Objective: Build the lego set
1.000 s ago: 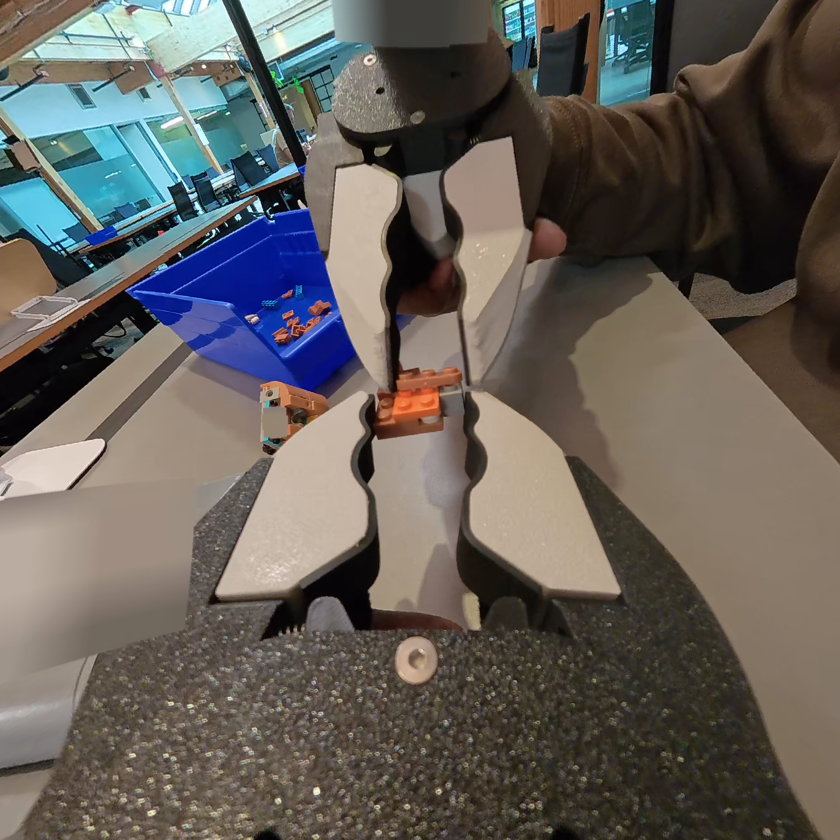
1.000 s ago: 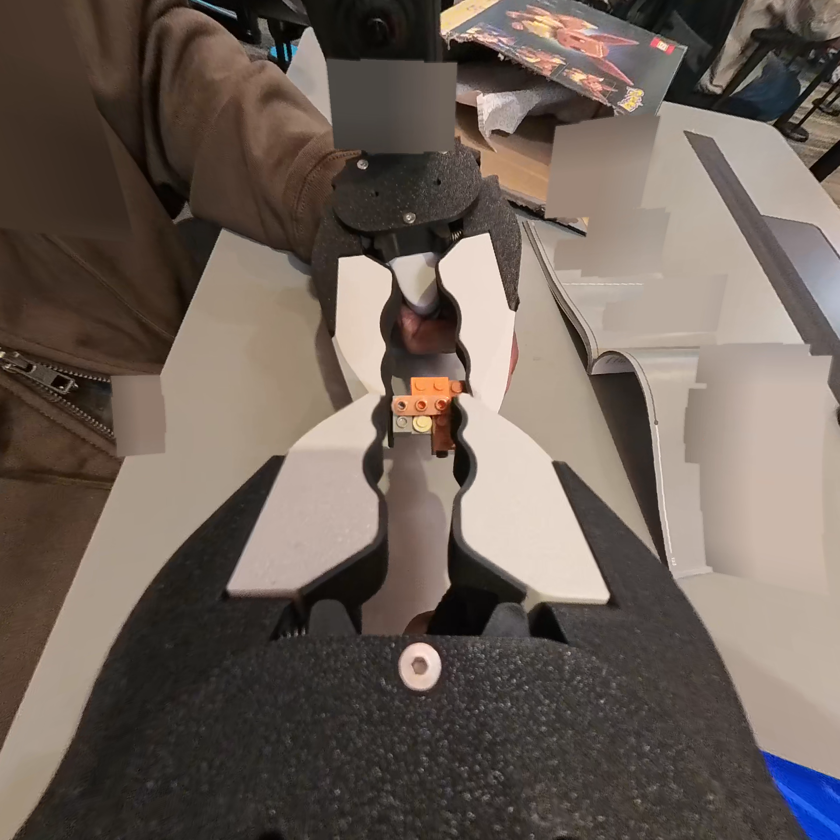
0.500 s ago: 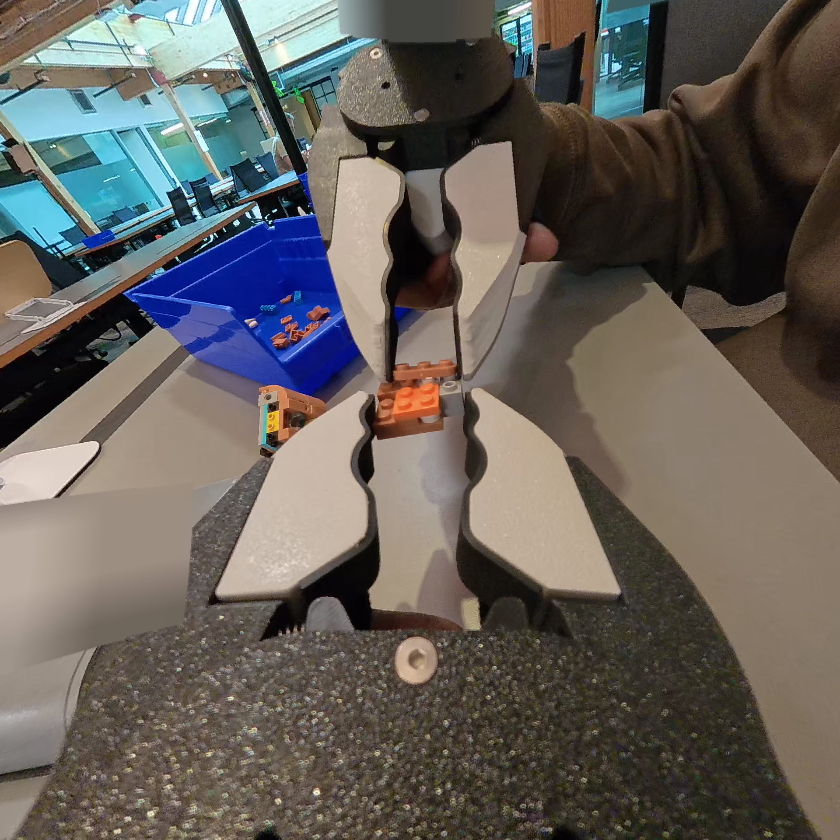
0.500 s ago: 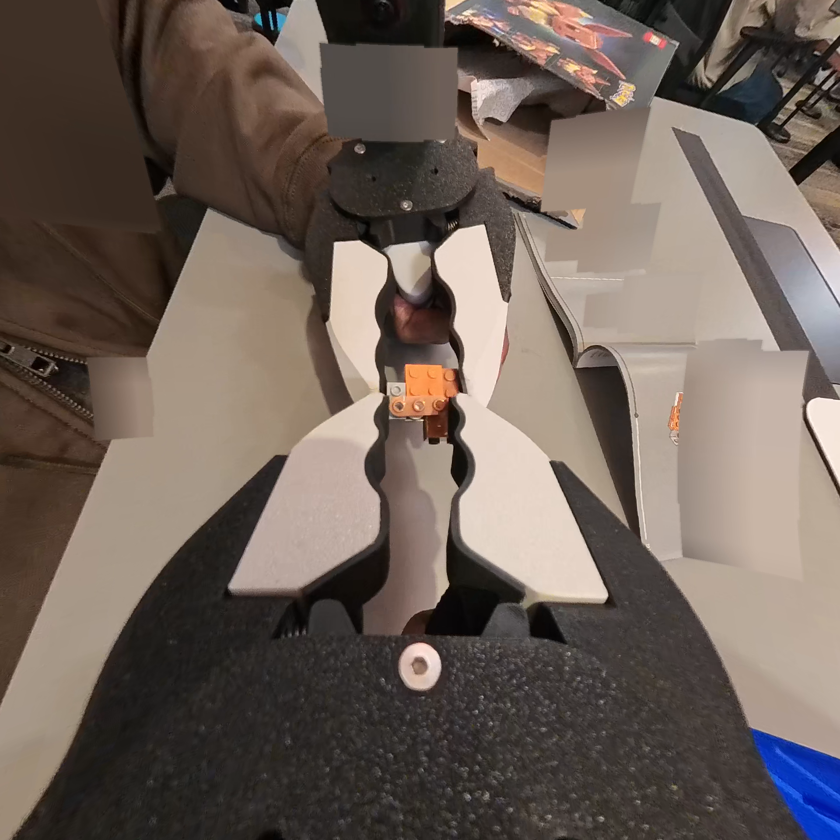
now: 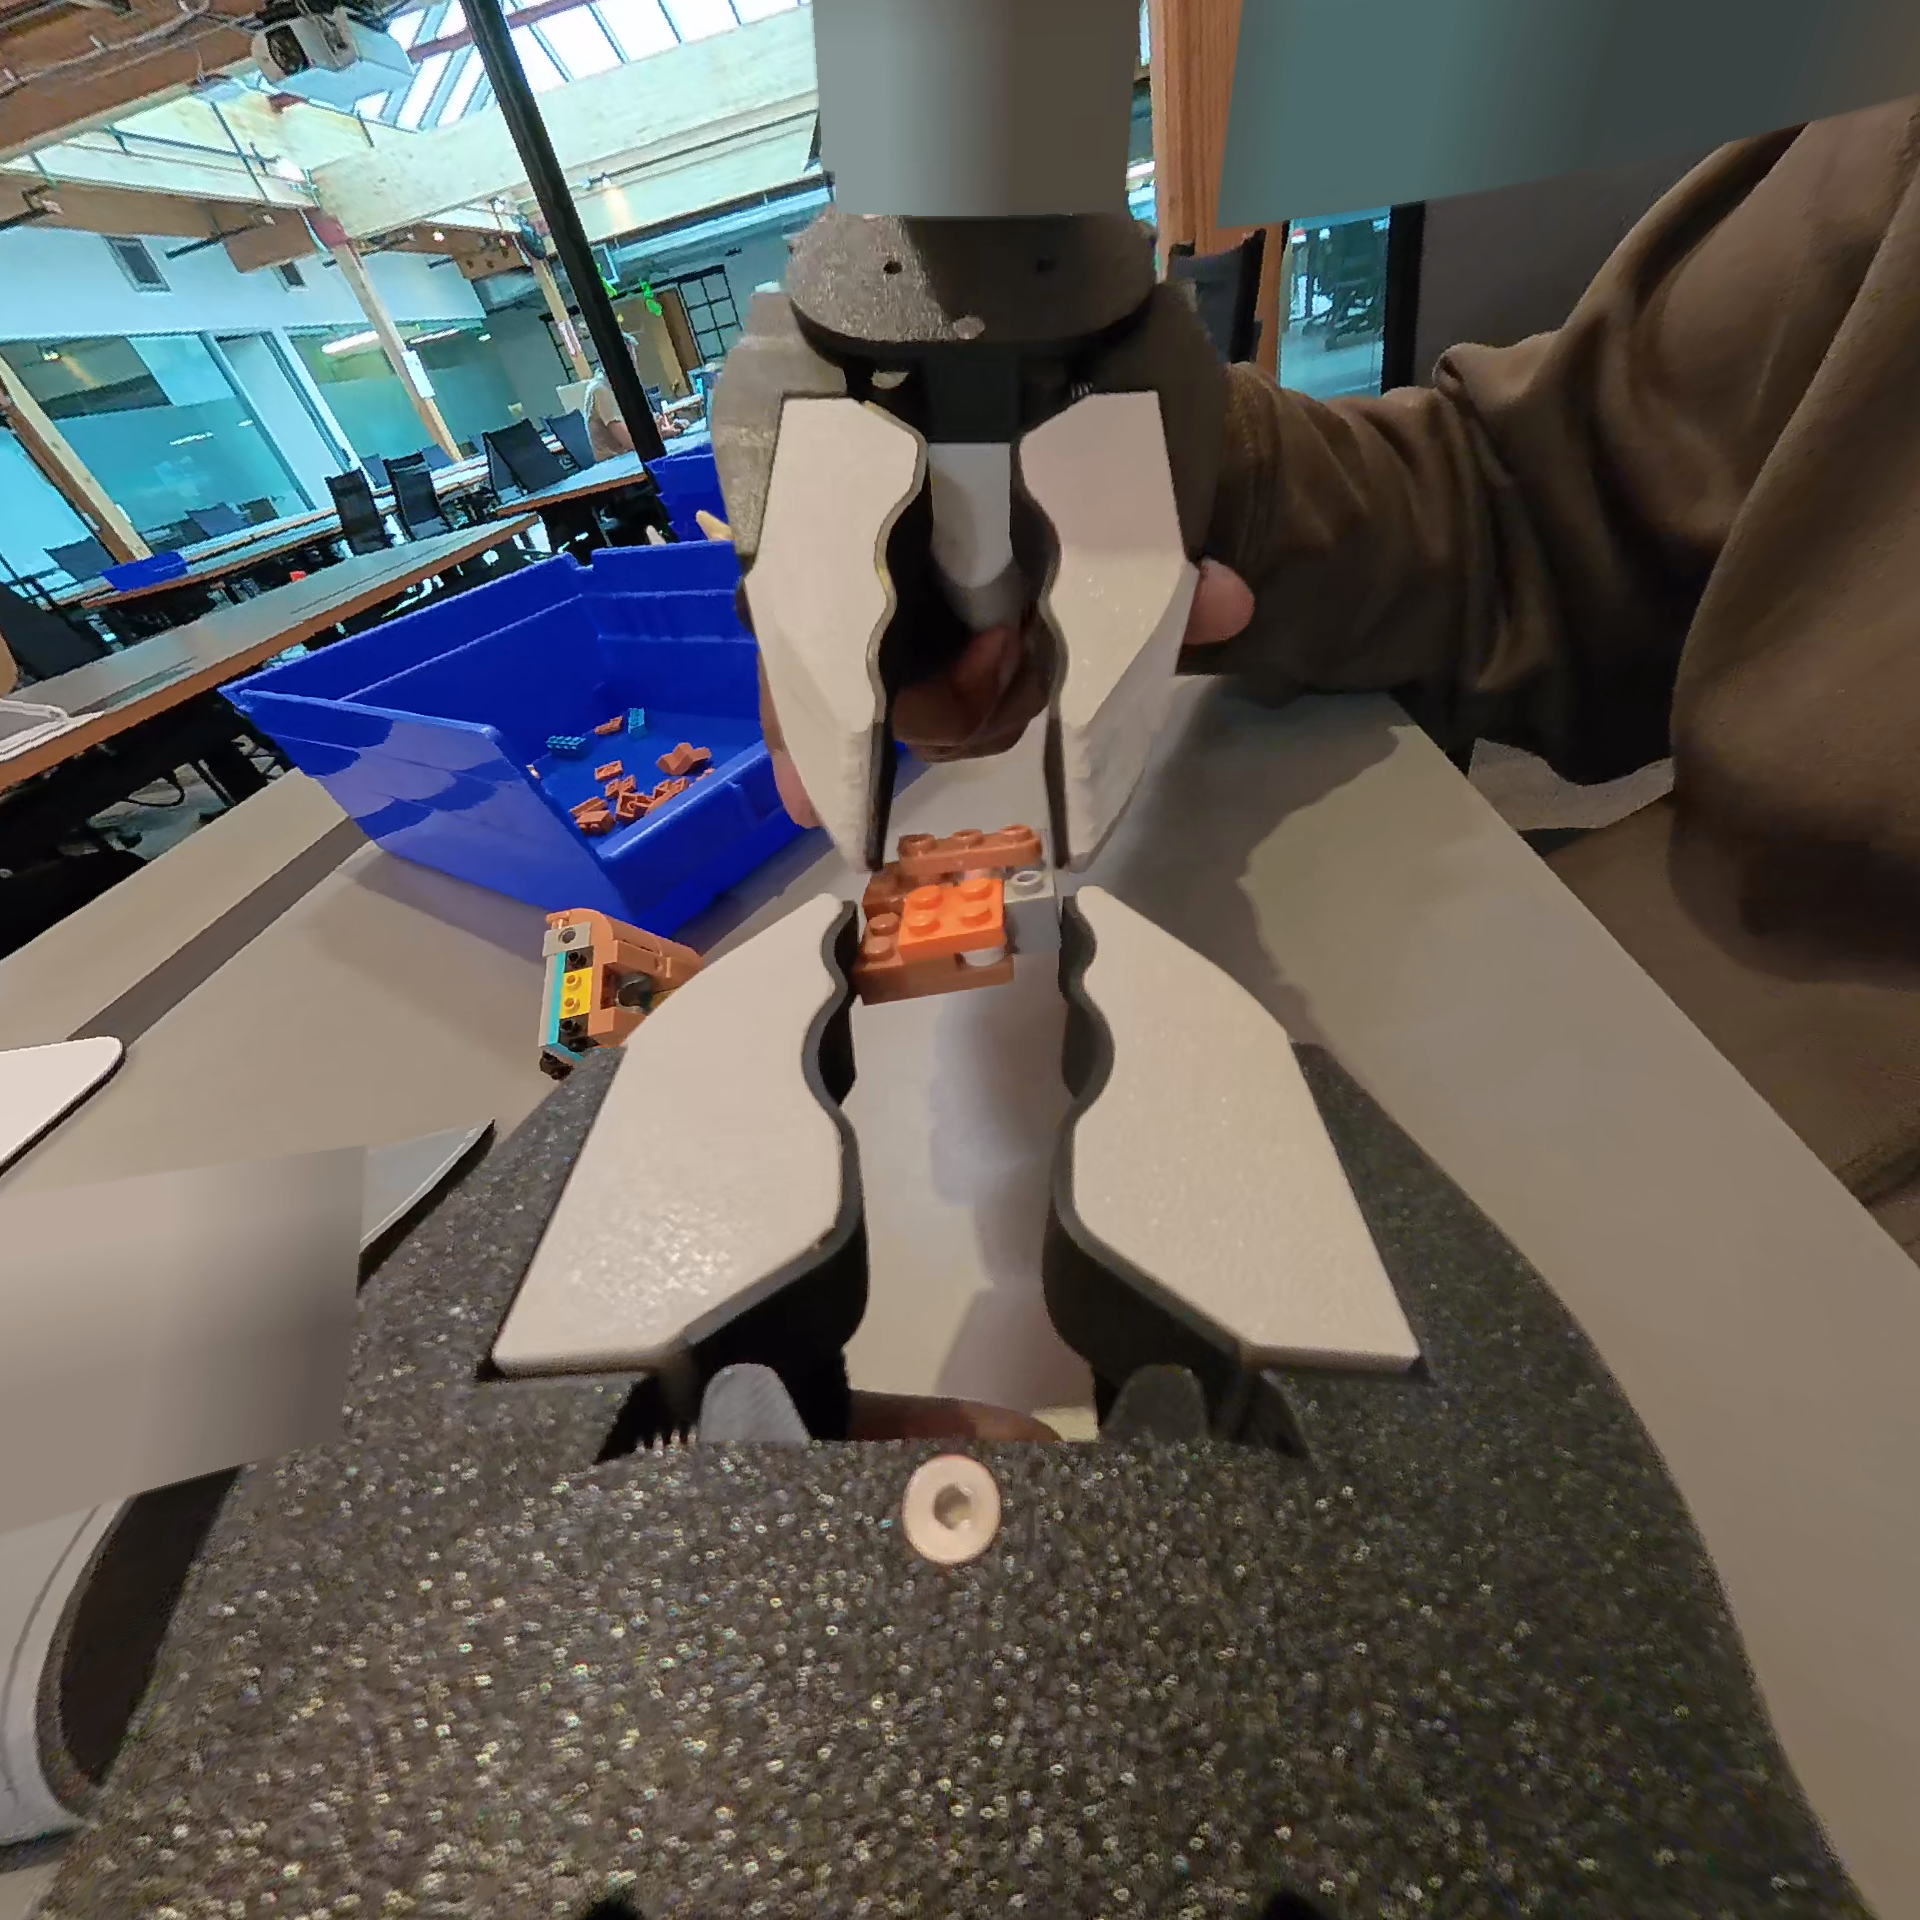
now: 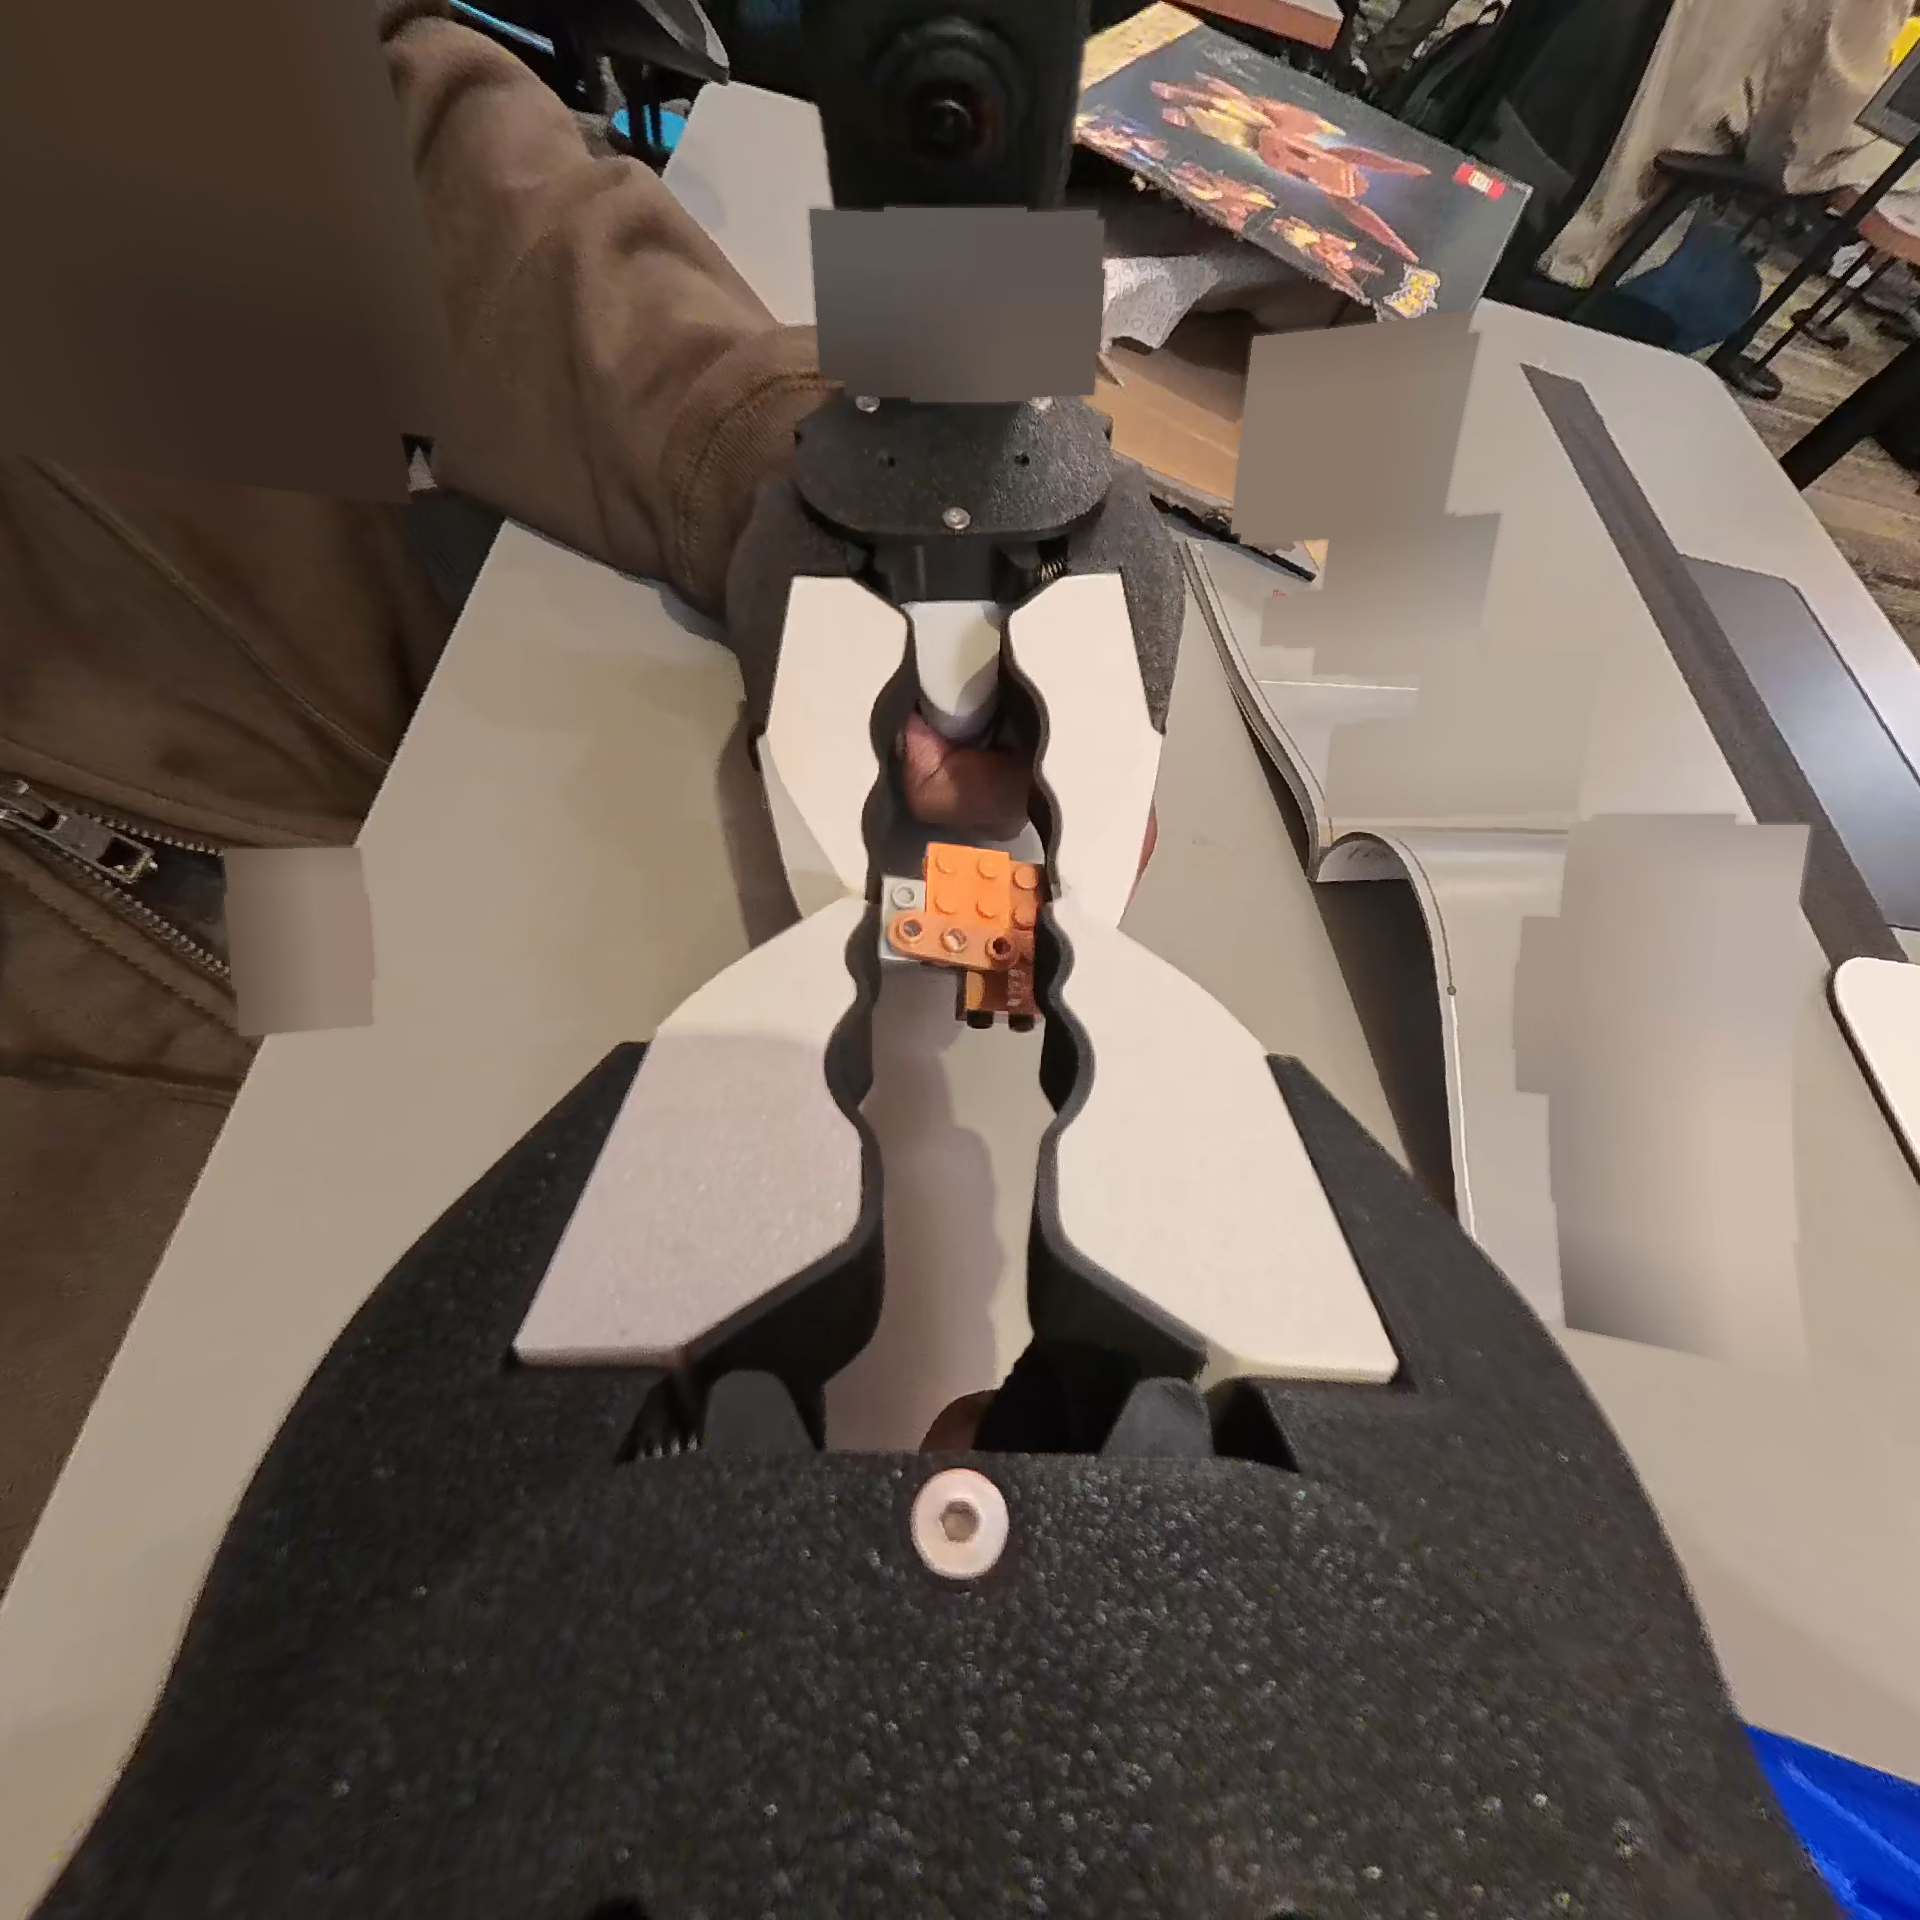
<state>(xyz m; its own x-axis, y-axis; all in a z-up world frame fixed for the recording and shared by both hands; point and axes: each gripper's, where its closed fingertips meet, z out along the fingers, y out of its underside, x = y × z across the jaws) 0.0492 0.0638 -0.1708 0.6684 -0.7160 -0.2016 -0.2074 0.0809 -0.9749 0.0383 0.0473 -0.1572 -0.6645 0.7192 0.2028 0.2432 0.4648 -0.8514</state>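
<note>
Left wrist view: left tongs (image 5: 951, 940) clamped on orange brick cluster (image 5: 940, 925), right tongs (image 5: 961, 857) pinching brown plate (image 5: 971, 850).

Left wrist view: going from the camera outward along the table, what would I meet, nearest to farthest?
Left gripper shut on the small brick assembly → brown plate pinched by the right gripper pointing back at it → blue bin of loose bricks → far office tables.

Printed writing is borne by a dark box lid (image 6: 1299, 171) at the far end of the grey table (image 6: 582, 727): a small red logo square in one corner and a yellow emblem below it. No other writing can be made out.
</note>
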